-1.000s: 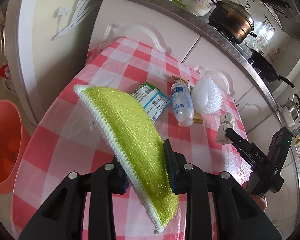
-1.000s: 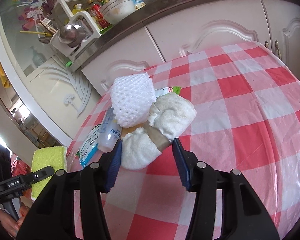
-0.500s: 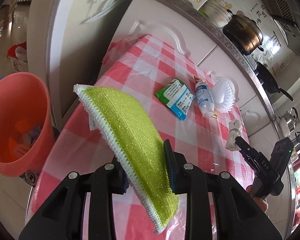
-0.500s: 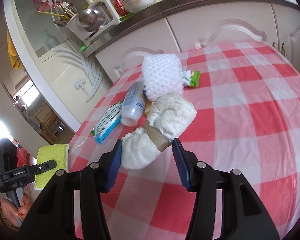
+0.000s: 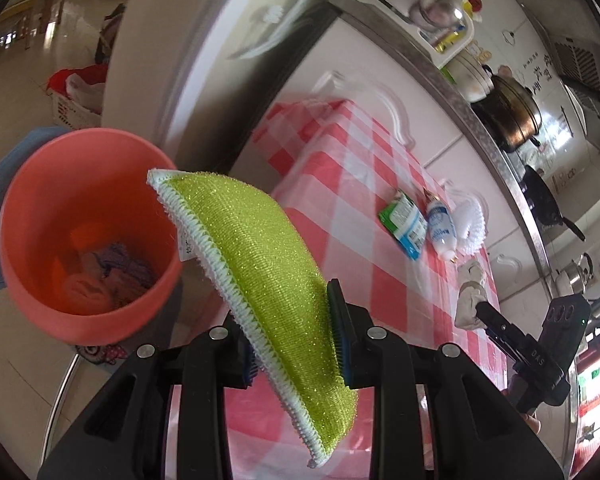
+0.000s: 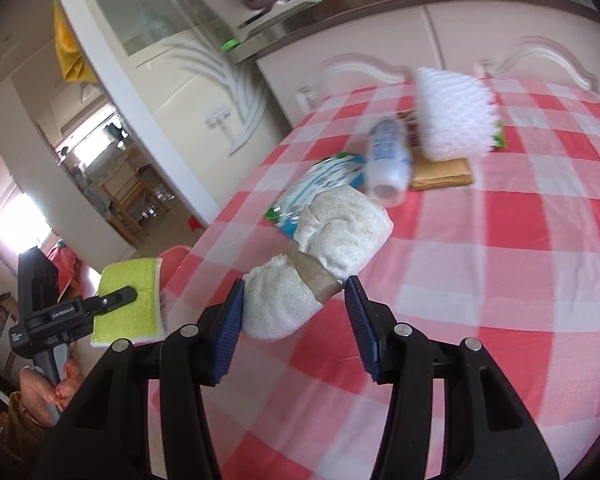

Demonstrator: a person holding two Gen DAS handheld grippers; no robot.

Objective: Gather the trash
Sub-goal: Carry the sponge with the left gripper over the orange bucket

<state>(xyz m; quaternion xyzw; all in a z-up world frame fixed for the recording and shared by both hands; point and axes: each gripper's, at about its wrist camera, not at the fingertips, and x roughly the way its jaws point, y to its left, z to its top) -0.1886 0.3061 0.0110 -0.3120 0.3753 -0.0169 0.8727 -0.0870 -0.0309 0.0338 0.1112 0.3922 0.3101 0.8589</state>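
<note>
Kitchen cabinets ring your red-and-white checked desk (image 5: 364, 216). Some trash already lies in the round salmon plastic bin (image 5: 24, 216), ahead-left of your left tongs (image 5: 296, 344). A foil packet (image 5: 404, 220), small white bottle (image 5: 440, 228) and white foam net (image 6: 452, 120) remain. Your left tongs pinch the lime-green scouring pad (image 5: 260, 264) tight; your right tongs (image 6: 296, 316) clamp a taped white cloth bundle (image 6: 320, 264), half spread.

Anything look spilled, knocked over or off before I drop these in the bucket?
Nothing spilled. The white bottle lies on its side on the checked tablecloth, beside the green-blue packet. The green sponge sits tilted in the left gripper, and the right gripper holds the taped white cloth bundle.
</note>
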